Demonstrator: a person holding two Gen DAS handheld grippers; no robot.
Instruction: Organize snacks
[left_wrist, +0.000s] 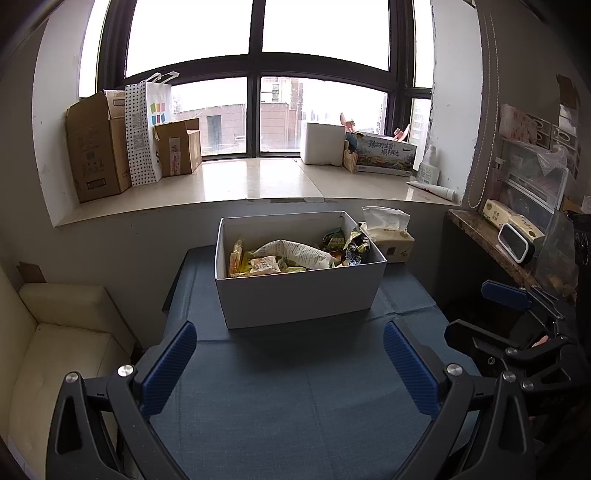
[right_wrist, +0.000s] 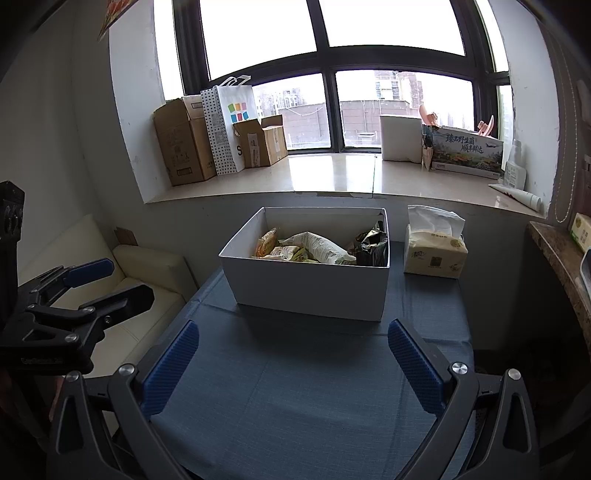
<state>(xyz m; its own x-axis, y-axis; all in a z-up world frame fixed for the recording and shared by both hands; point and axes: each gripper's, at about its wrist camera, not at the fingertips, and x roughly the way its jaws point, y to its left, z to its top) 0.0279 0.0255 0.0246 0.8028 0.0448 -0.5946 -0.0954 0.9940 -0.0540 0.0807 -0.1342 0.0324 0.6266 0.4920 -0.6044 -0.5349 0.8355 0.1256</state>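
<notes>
A white open box (left_wrist: 299, 295) stands on the blue-clothed table (left_wrist: 280, 398) and holds several snack packets (left_wrist: 291, 254), among them a long white bag, orange packs and dark crinkled wrappers. The box (right_wrist: 310, 291) and its snacks (right_wrist: 314, 247) also show in the right wrist view. My left gripper (left_wrist: 290, 365) is open and empty, a short way in front of the box. My right gripper (right_wrist: 291, 365) is open and empty, also in front of the box. Each gripper appears at the edge of the other's view.
A tissue pack (right_wrist: 434, 253) stands on the table right of the box. A cream sofa (left_wrist: 55, 332) is at the left. A stone shelf (left_wrist: 491, 240) with small items is at the right. Cardboard boxes (left_wrist: 99, 147) and a paper bag (left_wrist: 147, 129) stand on the windowsill.
</notes>
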